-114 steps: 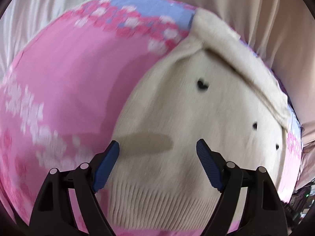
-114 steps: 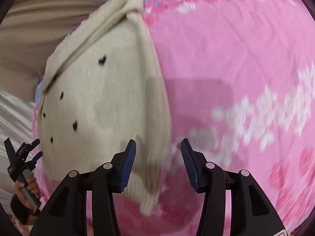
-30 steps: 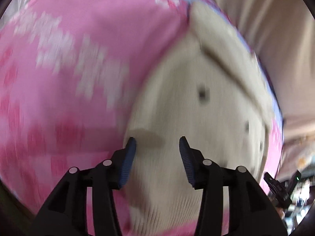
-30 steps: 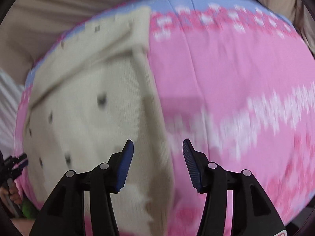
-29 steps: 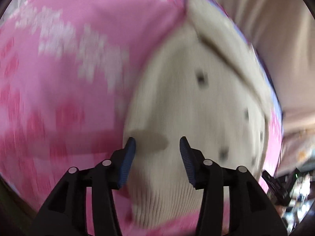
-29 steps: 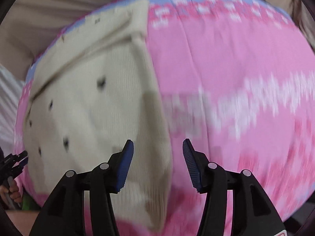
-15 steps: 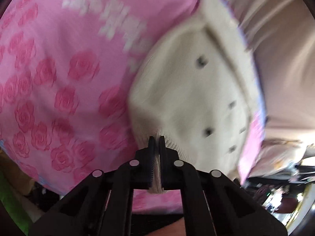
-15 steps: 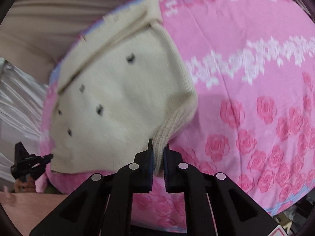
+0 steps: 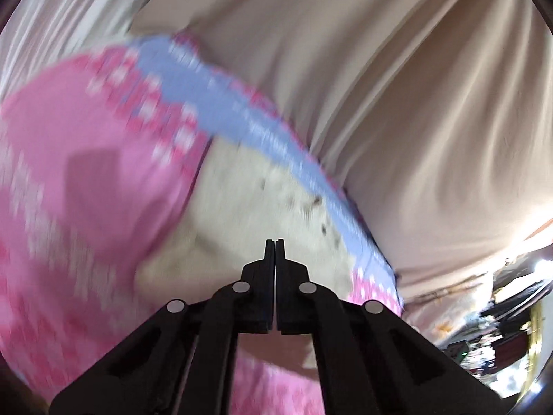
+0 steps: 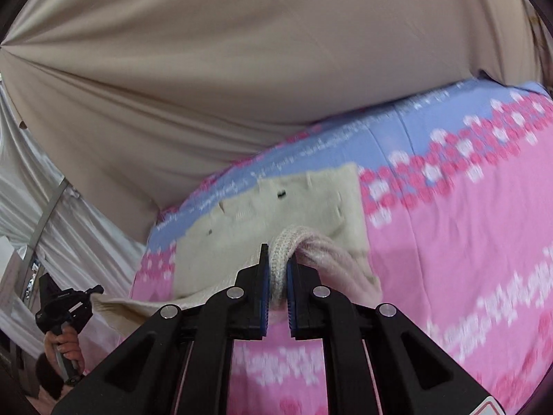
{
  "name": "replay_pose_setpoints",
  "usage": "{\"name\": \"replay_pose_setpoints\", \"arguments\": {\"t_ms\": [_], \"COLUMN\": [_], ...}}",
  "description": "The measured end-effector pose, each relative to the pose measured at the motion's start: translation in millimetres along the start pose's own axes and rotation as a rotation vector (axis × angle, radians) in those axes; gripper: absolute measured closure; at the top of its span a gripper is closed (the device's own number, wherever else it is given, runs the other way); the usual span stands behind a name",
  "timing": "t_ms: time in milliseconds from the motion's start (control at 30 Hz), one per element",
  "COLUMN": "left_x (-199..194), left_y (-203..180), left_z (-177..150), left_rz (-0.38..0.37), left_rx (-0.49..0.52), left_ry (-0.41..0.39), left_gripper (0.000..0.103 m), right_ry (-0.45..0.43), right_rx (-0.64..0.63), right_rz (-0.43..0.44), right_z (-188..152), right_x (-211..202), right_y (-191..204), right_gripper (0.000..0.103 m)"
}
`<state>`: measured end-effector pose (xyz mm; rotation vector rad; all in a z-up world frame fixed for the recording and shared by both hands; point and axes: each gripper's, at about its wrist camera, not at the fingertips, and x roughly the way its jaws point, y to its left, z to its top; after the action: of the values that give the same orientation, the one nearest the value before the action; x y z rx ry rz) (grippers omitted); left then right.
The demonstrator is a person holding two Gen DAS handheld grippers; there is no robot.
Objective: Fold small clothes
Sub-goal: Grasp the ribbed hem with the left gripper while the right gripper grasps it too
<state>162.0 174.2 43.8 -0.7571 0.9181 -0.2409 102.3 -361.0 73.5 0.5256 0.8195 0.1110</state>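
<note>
Both grippers, open a second ago, now have jaws clamped on the cream sweater (image 10: pixel 304 204) hem, lifted toward its collar over the pink blanket (image 10: pixel 466 242): left gripper (image 9: pixel 275 242), right gripper (image 10: pixel 276 269).

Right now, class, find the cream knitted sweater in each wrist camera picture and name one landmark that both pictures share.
Left wrist view: the cream sweater lies blurred at centre, just beyond the shut left tongs.
Right wrist view: the sweater fills the lower centre, its ribbed hem pinched in the right tongs.
Shared landmark: the lilac-blue border of the pink blanket, running along the sweater's far edge.
</note>
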Motion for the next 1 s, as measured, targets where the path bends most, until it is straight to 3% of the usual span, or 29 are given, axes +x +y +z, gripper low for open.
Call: {"name": "replay_pose_setpoints", "arguments": {"t_ms": [133,267,300,367,400,433,600,667,733,800,900,1000], "left_x": [41,81,90,111,119,130,181,182,184,194,195,167], "left_y": [-10,-17,-20,-18,-13,-5,23,11,-3,-3,11,18], "left_z": [53,73,66,44,35,22,-37,-59,-75,-89,-88,-65], "left_rz": [0.09,0.118,0.103,0.11,0.114,0.124,0.128,0.104,0.145,0.215,0.24,0.156], "left_rx": [0.056,0.095,0.129,0.196,0.199,0.183,0.063,0.134,0.242,0.316,0.283,0.186], "left_ry": [-0.042,0.041,0.091,0.228,0.27,0.314,0.489,0.5,0.503,0.535,0.539,0.48], "left_gripper": [0.103,0.103,0.101,0.087,0.07,0.065,0.065,0.063,0.05,0.053,0.094,0.097], "right_ry": [0.013,0.077,0.087,0.107,0.112,0.118,0.138,0.147,0.148,0.143,0.137,0.128], "right_rx": [-0.029,-0.051,-0.055,-0.056,-0.06,-0.055,0.026,0.042,0.052,0.061,0.074,0.079], "right_rz": [-0.015,-0.094,-0.102,-0.096,-0.102,-0.105,-0.131,-0.144,-0.154,-0.154,-0.152,-0.142], "right_z": [44,68,68,63,58,54,31,26,23,20,16,14], "right_x": [56,118,126,136,138,139,135,132,129,128,126,119], "right_y": [3,1,1,0,-1,-3,-20,-26,-29,-33,-36,-35], "right_gripper": [0.095,0.095,0.095,0.095,0.095,0.095,0.095,0.095,0.095,0.095,0.095,0.095]}}
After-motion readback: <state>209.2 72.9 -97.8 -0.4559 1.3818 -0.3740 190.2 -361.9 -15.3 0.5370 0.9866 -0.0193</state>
